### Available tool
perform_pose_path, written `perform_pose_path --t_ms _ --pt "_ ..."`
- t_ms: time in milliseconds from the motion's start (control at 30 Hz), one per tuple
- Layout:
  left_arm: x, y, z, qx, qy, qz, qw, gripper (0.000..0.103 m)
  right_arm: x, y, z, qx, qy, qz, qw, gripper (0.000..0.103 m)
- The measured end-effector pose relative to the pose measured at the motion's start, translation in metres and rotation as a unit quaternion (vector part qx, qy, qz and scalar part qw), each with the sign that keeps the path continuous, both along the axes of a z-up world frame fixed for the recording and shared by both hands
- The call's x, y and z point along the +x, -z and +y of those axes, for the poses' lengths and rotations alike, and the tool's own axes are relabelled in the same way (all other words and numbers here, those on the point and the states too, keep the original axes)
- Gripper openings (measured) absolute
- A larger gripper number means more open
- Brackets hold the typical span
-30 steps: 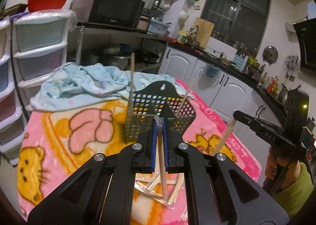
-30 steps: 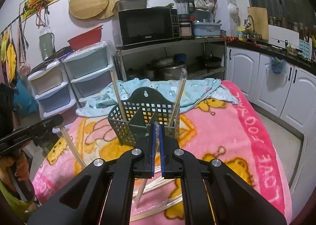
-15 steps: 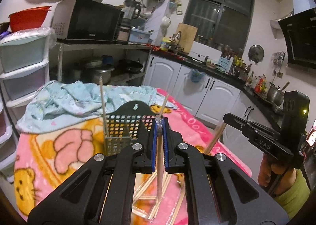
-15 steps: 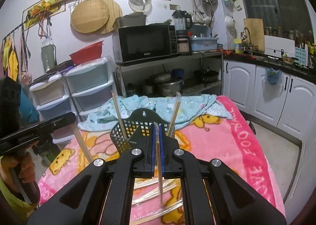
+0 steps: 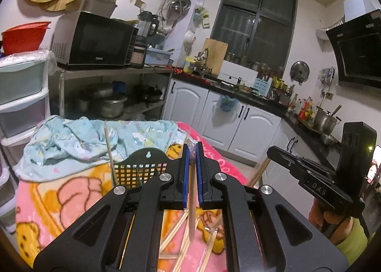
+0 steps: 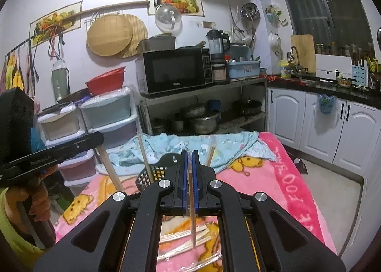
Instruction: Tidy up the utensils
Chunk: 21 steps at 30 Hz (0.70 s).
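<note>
Both tools grip one chopstick each: left tool [image 5: 192, 176] clamps a chopstick [image 5: 192, 210], right tool [image 6: 189, 181] another [image 6: 192, 219], held above the table. Black basket [image 5: 140, 164] farther off holds two. Loose chopsticks [image 6: 183, 241] remain below; roughly midway, I judge.

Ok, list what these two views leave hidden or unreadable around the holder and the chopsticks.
- Black utensil holder: lower half hidden behind the left gripper in the left wrist view, so compartments can't be told.
- Loose chopsticks on the blanket: count unclear, partly covered by the right gripper.
- Held chopstick: upper end hidden between the fingers.
</note>
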<state>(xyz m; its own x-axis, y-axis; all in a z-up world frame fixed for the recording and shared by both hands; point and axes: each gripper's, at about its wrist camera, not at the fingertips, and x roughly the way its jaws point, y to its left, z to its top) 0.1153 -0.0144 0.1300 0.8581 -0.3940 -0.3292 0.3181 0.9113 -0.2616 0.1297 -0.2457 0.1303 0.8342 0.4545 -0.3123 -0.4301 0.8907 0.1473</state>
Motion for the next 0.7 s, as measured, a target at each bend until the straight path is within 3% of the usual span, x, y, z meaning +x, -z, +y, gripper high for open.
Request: perform_pose_path --t_ms 700 --pt "0.023 -0.049 0.017 -0.006 -0.020 -0.048 0.9986 0.003 0.017 -0.047 0.013 -0.003 0.003 -0.044 0.999 0.004"
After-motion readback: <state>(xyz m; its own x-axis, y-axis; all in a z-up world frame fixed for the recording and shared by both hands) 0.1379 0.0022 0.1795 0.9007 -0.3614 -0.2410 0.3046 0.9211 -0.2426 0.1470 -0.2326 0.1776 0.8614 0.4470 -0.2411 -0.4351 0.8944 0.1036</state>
